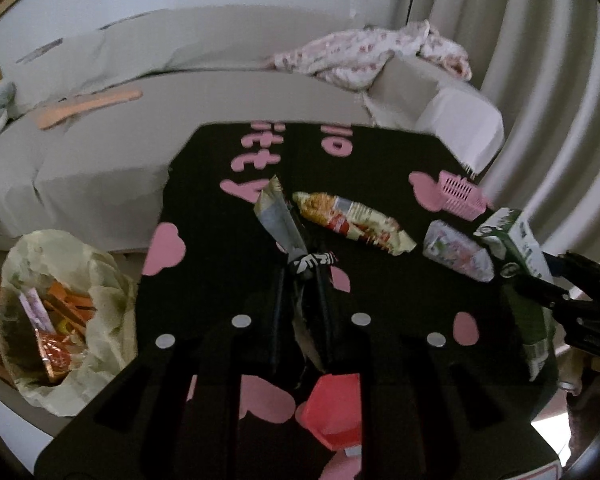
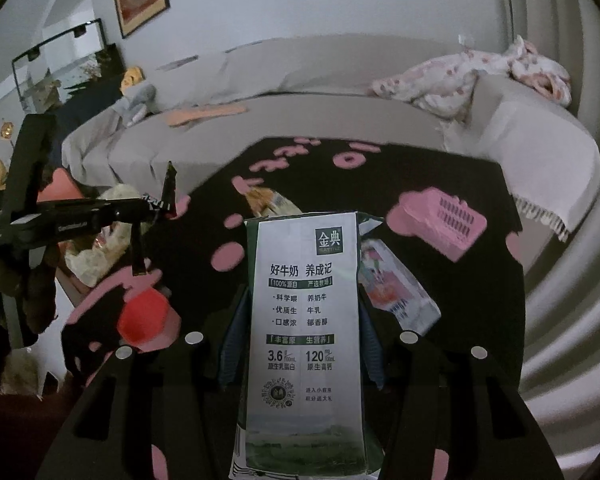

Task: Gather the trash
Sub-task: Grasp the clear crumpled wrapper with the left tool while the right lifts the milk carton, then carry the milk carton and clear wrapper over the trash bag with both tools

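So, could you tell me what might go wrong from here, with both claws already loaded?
The left claw pinches the thin silver wrapper near its middle, so it could slip out on the way to the trash bag. The right claw holds the tall milk carton low, so it may tip.

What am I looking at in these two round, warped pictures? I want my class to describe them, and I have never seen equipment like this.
No robot here: a person holds a two-fingered gripper in each hand, each carrying a wide-angle camera looking along its fingers. That bends the picture.

One picture is from the left gripper, which is shut on a crumpled silver wrapper. The other is from the right gripper, which is shut on a milk carton.

Below is a black table with pink shapes. On it lie a yellow and red snack wrapper, a flat printed packet, a pink basket and a red cup. A trash bag beside the table already holds rubbish. Behind stands a sofa.
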`<state>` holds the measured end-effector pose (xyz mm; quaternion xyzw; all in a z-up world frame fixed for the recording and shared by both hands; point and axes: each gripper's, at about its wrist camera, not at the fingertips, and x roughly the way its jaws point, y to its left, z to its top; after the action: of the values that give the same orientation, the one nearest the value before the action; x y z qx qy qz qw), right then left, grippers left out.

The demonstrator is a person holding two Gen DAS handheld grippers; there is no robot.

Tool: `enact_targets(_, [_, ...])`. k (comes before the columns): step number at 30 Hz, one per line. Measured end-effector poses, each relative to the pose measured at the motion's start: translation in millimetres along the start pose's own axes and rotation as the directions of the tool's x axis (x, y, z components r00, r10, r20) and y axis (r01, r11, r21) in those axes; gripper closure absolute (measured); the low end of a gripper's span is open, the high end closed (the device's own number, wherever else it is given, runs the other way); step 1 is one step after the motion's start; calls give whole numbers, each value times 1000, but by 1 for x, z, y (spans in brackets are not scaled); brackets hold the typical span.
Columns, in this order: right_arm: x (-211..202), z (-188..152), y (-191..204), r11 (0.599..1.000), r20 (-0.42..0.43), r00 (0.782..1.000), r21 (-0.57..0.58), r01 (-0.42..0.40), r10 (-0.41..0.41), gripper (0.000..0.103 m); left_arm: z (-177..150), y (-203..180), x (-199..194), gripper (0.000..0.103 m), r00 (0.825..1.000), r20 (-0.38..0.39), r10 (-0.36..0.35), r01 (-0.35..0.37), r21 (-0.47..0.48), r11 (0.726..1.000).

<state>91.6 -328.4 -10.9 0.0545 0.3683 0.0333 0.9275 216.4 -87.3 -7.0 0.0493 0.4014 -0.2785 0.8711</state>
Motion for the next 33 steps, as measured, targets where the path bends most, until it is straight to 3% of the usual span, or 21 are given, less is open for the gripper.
enact_targets(9, [-25, 34, 29, 996, 107, 994, -87, -2, 12, 55, 4, 16, -65, 88, 990, 143, 5, 3, -55, 998])
enact_targets(20, [-42, 90, 72, 985, 211, 971, -148, -84, 115, 55, -13, 77, -137, 88, 953, 273, 131, -79, -196, 977])
enact_targets(25, [-31, 110, 101, 974, 214, 960, -175, -142, 178, 55, -27, 120, -158, 88, 932, 290, 218, -130, -293, 947])
enact_targets(29, [-15, 119, 124, 964, 198, 959, -212, -162, 205, 55, -45, 163, -171, 88, 903, 281, 325, -203, -389, 899])
enact_targets(33, [4, 126, 142, 953, 165, 960, -241, -184, 227, 55, -64, 201, -168, 88, 899, 243, 365, -214, -482, 850])
